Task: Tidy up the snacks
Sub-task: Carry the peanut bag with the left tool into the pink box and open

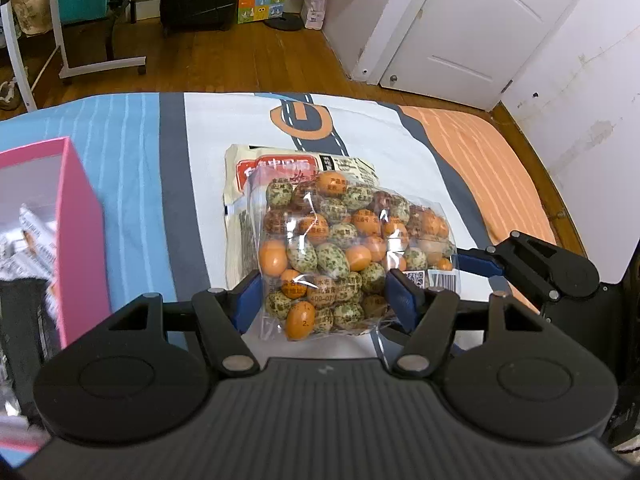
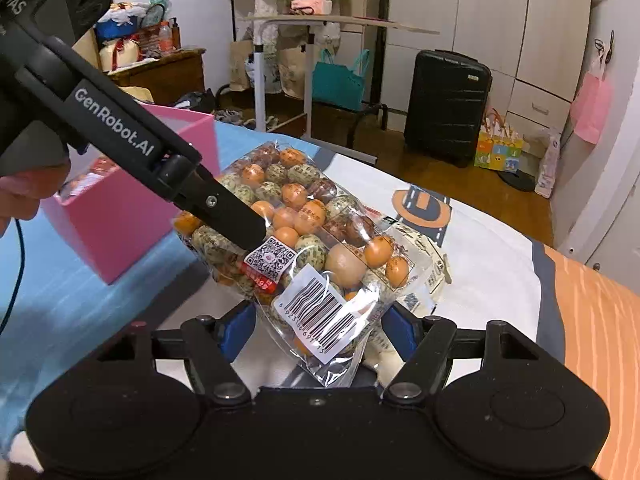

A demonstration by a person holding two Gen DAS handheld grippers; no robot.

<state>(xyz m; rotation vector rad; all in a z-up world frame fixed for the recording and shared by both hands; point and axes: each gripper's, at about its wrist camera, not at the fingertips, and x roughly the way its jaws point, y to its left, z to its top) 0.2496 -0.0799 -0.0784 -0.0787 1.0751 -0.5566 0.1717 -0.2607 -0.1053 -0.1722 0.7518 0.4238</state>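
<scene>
A clear bag of orange and speckled egg-shaped snacks (image 1: 340,252) hangs above the bed. My left gripper (image 1: 326,300) is shut on its lower end, blue pads pressing both sides. In the right wrist view the same bag (image 2: 304,236) is tilted, and my right gripper (image 2: 318,330) stands around its barcode end; whether the pads press it is unclear. The left gripper's finger (image 2: 224,208) crosses the bag from the upper left. A cream snack packet (image 1: 244,184) lies on the sheet under the bag. A pink box (image 1: 76,232) with packets inside stands at the left.
The bed sheet (image 1: 132,168) is blue, white and orange striped, with the wooden floor beyond its far edge. A black suitcase (image 2: 446,104), a teal bag (image 2: 338,80) and a rolling white table (image 2: 280,24) stand on the floor behind.
</scene>
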